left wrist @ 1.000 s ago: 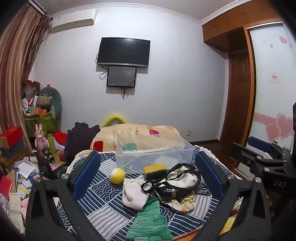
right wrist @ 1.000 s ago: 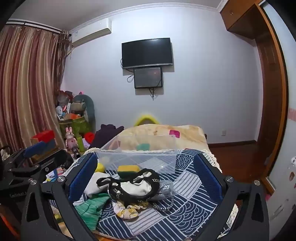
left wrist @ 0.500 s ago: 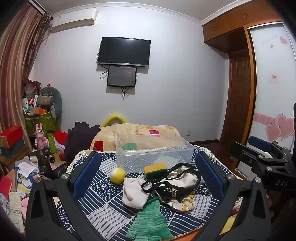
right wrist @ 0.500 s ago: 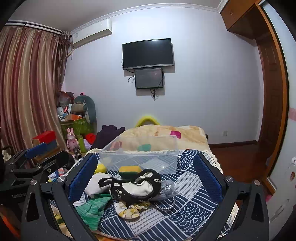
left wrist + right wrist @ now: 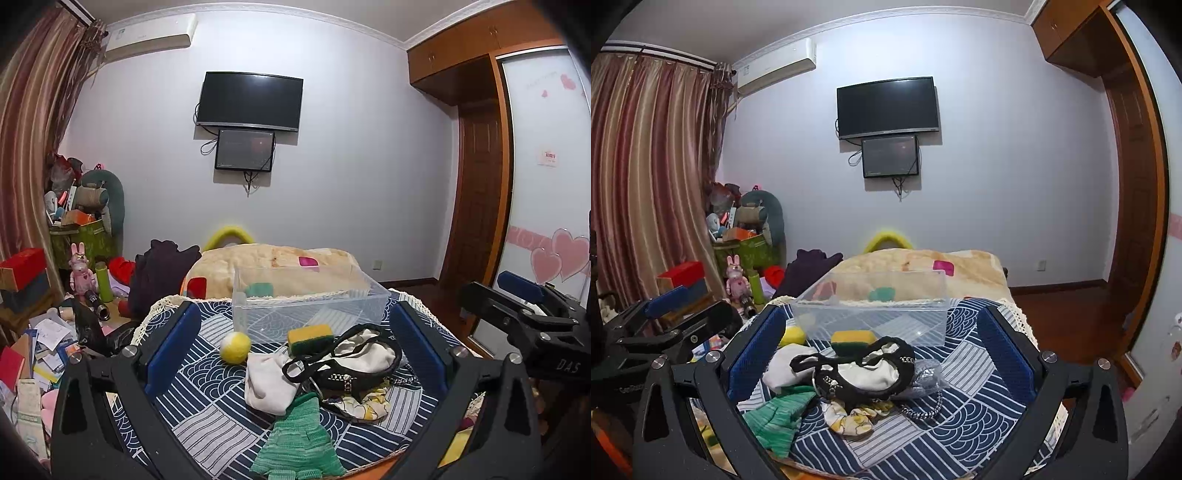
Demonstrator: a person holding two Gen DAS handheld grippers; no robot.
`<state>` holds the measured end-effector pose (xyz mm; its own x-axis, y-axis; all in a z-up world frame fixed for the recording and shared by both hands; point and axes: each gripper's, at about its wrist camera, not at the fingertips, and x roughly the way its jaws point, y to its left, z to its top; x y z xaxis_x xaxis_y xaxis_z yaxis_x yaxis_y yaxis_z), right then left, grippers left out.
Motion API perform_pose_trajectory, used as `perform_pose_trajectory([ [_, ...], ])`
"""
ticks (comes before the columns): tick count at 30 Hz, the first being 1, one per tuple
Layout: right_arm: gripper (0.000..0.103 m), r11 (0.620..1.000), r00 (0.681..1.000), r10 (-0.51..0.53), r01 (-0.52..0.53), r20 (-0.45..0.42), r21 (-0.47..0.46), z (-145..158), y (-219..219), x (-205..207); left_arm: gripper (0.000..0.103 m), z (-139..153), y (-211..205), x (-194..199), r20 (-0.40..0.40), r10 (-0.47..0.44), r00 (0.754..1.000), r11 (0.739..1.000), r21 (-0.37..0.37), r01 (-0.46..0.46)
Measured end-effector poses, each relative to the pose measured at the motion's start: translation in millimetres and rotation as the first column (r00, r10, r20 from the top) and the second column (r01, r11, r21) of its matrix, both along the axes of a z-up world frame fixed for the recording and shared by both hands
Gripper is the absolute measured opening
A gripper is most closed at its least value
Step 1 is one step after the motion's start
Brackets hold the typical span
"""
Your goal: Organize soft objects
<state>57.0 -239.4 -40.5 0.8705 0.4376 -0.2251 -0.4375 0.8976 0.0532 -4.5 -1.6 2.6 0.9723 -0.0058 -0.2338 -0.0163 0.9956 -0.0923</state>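
Observation:
Soft things lie in a heap on a blue patterned cloth: a yellow ball, a yellow-green sponge, a white cloth, a green knitted glove, a black-trimmed white pouch and a yellow floral scrunchie. Behind them stands a clear plastic bin. My left gripper hangs open in front of the heap, holding nothing. My right gripper is open too, framing the pouch and sponge. Each gripper shows at the edge of the other's view.
A quilt-covered bed lies beyond the bin. Clutter, boxes and a pink rabbit toy crowd the floor at left. A wardrobe and wooden door stand on the right; a TV hangs on the far wall.
Both views have drifted only slightly; the right gripper has lifted a touch. Nothing on the cloth has moved and both grippers stay open.

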Motion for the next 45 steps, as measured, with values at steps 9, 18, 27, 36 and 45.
perform_pose_trajectory([
  [9,0.103,1.000,1.000,0.004,-0.004,-0.001,0.003,-0.3,0.7,0.2,0.103,-0.4,-1.9,-1.5,0.009,0.005,1.000,1.000,0.007,-0.005],
  [18,0.103,1.000,1.000,0.005,-0.005,-0.001,0.004,-1.0,1.4,0.9,0.103,1.1,-2.3,-2.4,0.013,0.003,1.000,1.000,0.002,-0.003],
  [27,0.103,1.000,1.000,0.006,-0.006,-0.001,0.005,-0.3,1.0,0.9,0.103,2.3,-2.9,-2.9,0.015,0.003,1.000,1.000,0.003,-0.004],
  [36,0.103,1.000,1.000,0.008,-0.008,0.001,0.007,0.4,1.5,0.0,0.103,5.0,-3.0,-4.3,0.020,0.003,1.000,1.000,0.006,-0.003],
  [45,0.103,1.000,1.000,0.010,-0.010,0.001,0.009,1.6,1.8,-1.2,0.103,5.5,-3.7,-4.2,0.021,0.003,1.000,1.000,0.007,-0.003],
])
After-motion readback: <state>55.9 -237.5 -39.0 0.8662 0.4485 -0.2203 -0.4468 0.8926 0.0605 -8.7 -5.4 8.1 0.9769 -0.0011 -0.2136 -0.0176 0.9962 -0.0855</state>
